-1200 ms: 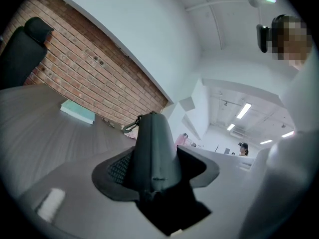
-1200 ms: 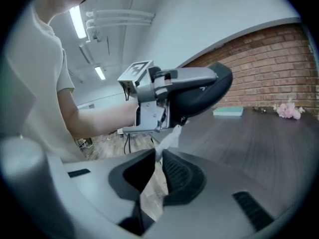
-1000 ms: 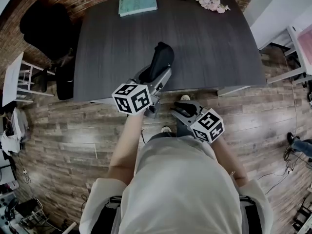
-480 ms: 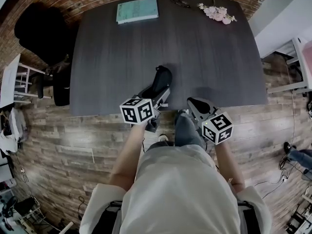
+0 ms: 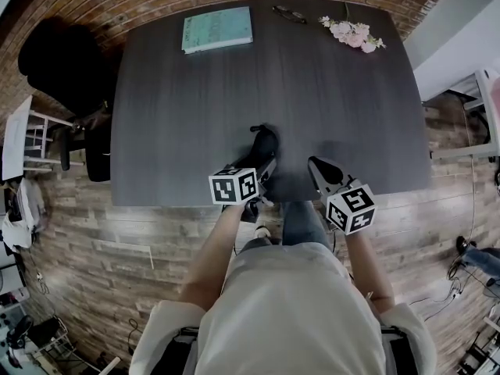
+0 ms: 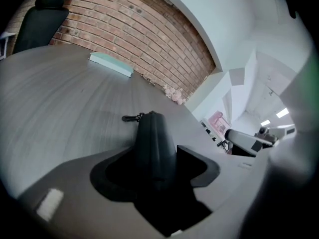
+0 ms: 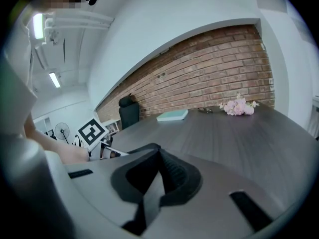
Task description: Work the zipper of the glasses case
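The left gripper [image 6: 154, 171] has its two jaws clamped on the near end of one black glasses case [image 6: 152, 138]. The case points away over the near middle of the dark table [image 5: 195, 116], with a small clip [image 6: 130, 117] at its far tip. Whether it rests on the top I cannot tell. Just to the right, the right gripper [image 7: 160, 169] has its jaws pressed together on nothing. At the far edge lie one teal book [image 5: 217, 28], one pair of glasses [image 5: 289, 14] and one pink flower spray [image 5: 351, 32].
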Tool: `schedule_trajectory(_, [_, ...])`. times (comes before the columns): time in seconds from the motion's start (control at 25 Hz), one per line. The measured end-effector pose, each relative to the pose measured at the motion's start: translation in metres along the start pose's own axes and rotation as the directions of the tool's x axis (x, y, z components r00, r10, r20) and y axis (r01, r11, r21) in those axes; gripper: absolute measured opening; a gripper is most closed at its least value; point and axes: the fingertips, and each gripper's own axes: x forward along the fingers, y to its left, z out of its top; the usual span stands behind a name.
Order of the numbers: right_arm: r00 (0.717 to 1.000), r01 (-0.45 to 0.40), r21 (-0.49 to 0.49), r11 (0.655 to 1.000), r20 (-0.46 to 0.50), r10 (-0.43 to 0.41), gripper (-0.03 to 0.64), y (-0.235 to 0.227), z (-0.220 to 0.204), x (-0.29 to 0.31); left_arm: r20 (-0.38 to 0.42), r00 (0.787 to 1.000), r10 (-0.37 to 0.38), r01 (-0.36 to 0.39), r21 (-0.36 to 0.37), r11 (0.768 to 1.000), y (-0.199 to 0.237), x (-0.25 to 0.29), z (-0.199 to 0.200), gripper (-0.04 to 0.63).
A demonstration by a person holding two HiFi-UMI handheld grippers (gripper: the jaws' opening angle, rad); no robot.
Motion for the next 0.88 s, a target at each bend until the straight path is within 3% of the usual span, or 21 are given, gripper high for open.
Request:
schedule_trajectory(0.28, [1.0, -0.02, 0.002, 1.0, -0.001, 0.02, 0.003, -0.003, 0.002, 0.011, -0.017, 0.999, 0.04, -0.04, 0.026, 0.999, 0.008, 0.007, 0.002, 0.262])
schedule_trajectory(0.48, [1.0, -0.03, 0.005, 1.0, 0.007, 0.029, 0.003, 0.0, 0.002, 0.007, 0.08, 0.986, 0.145, -0.15, 0.062, 0.987, 0.031, -0.01, 0.015, 0.328])
schedule_trajectory(0.6, [0.999, -0.031, 0.01, 0.999, 0.014, 0.031, 0.003, 0.004, 0.002, 0.004, 0.128, 0.973, 0.192, -0.202, 0.072, 0.977, 0.043, -0.023, 0.022, 0.331])
schedule_trajectory(0.88, [0.999, -0.032, -0.013, 0.999, 0.043, 0.032, 0.003, 0.028, 0.007, -0.008, 0.198, 0.962, 0.189, -0.203, 0.053, 0.978, 0.041, -0.057, 0.025, 0.331])
